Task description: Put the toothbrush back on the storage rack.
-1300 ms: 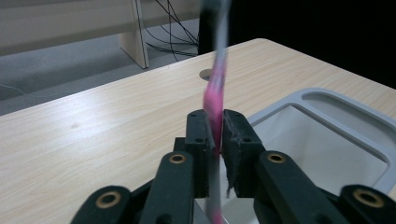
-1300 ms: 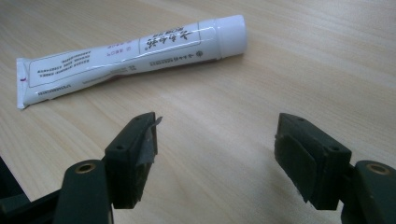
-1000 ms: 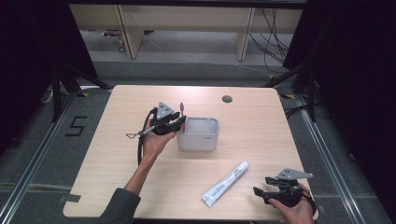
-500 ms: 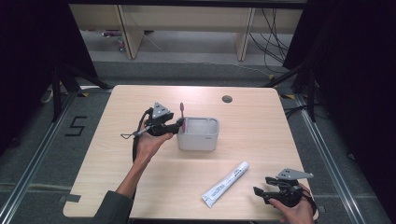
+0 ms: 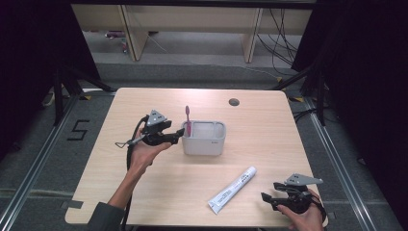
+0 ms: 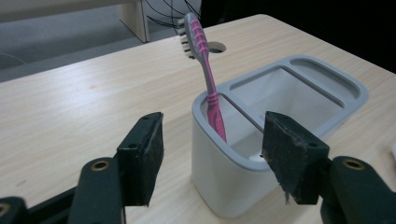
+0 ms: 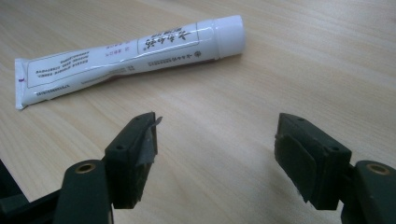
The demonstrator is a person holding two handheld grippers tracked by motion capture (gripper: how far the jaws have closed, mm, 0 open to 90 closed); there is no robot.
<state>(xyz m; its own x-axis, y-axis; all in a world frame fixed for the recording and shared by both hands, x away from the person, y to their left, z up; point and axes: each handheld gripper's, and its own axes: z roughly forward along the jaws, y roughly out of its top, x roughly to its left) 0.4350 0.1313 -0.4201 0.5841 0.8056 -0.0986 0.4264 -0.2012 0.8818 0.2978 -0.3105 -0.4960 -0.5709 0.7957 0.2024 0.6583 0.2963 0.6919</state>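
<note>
In the grey rounded plastic holder (image 6: 280, 135), a ribbed pink toothbrush (image 6: 208, 84) is stood upright, released by the just-opened left gripper (image 6: 212, 156); the right gripper (image 7: 215, 154) is held agape.

Light wooden table (image 5: 144, 192) with a grey holder and a white tube on it.

The grey holder (image 5: 204, 144) stands on the table just beyond the left hand-held gripper (image 5: 179, 136), near the middle of the top. The white tube (image 5: 233, 189) lies flat on the wood a short way in front of the right hand-held gripper (image 5: 266, 198), well apart from the holder. A small round hole (image 5: 234, 102) sits at the far edge.
</note>
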